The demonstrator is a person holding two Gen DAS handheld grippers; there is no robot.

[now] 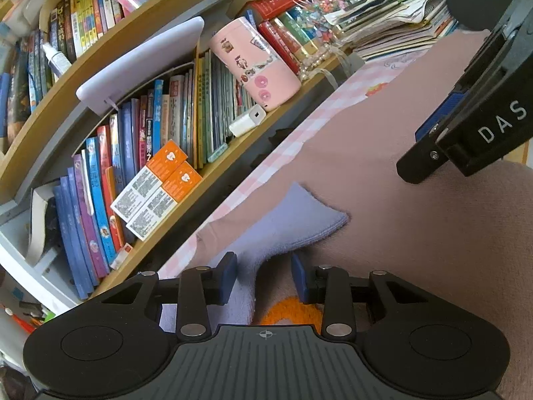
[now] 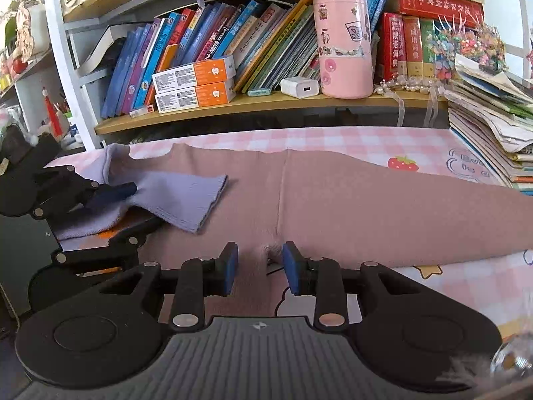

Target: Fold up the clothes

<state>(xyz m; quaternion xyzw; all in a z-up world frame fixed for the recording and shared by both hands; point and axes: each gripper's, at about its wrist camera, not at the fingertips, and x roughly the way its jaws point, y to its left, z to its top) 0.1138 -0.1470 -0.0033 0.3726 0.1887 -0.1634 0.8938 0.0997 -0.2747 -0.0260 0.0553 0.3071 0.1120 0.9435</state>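
Both grippers released: left gripper (image 1: 263,275) straddles lavender cuff (image 1: 293,230), right gripper (image 2: 260,268) straddles pink garment (image 2: 349,200) edge; cloth is best seated fully between fingers before clenching

A wooden bookshelf (image 2: 253,106) crammed with books stands behind a table under a pink checked tablecloth (image 2: 366,140).

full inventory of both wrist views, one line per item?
garment: 1, dusty pink, spread flat across the table
lilac sleeve: 1, folded over the garment's left end
tablecloth: 1, pink-white check, under the garment
pink canister: 1, on the shelf
orange boxes: 2, stacked on the shelf
white charger: 1, beside the canister
paper stack: 1, table's right end
left hand-held gripper: open, straddling the sleeve
right hand-held gripper: open, at the garment's near edge
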